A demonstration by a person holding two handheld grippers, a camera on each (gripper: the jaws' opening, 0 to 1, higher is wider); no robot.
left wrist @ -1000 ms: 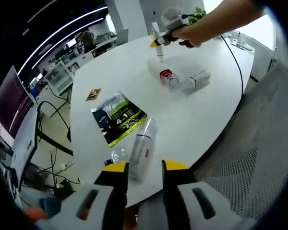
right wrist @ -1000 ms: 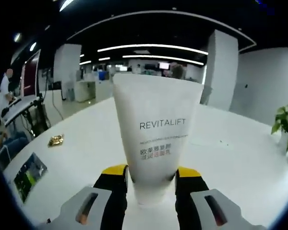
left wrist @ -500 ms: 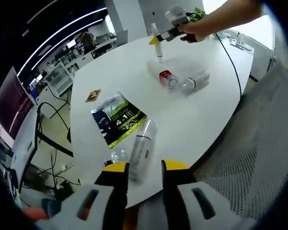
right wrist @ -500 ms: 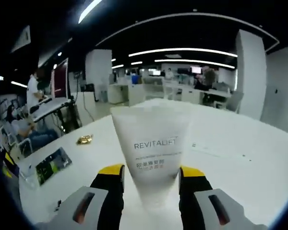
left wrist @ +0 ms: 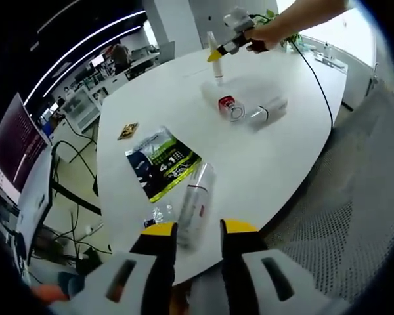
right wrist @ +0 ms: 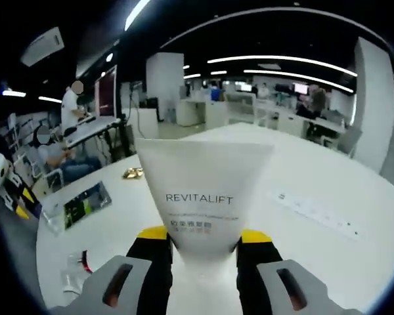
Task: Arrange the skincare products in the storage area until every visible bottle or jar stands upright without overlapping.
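My left gripper [left wrist: 199,230] hangs open over the table's near edge, with nothing between its jaws. Just beyond it a clear bottle with red print [left wrist: 196,202] lies on its side. Further off, a red-capped jar [left wrist: 230,107] and a clear bottle [left wrist: 268,110] also lie on the white table [left wrist: 269,164]. At the far end a person's hand holds my right gripper [left wrist: 218,55] on a white tube [left wrist: 213,41]. In the right gripper view that gripper [right wrist: 203,235] is shut on the upright white REVITALIFT tube [right wrist: 200,187].
A green and black sachet [left wrist: 163,161] lies flat left of the near bottle, and a small gold wrapper [left wrist: 127,128] lies beyond it. The right gripper view shows the sachet [right wrist: 85,202], the wrapper [right wrist: 132,173] and a lying bottle [right wrist: 75,274]. A mesh chair [left wrist: 354,216] stands on the right.
The right gripper's view has swung round while the tube stays in its jaws. In the left gripper view the far hand has shifted slightly. My left gripper has not moved.
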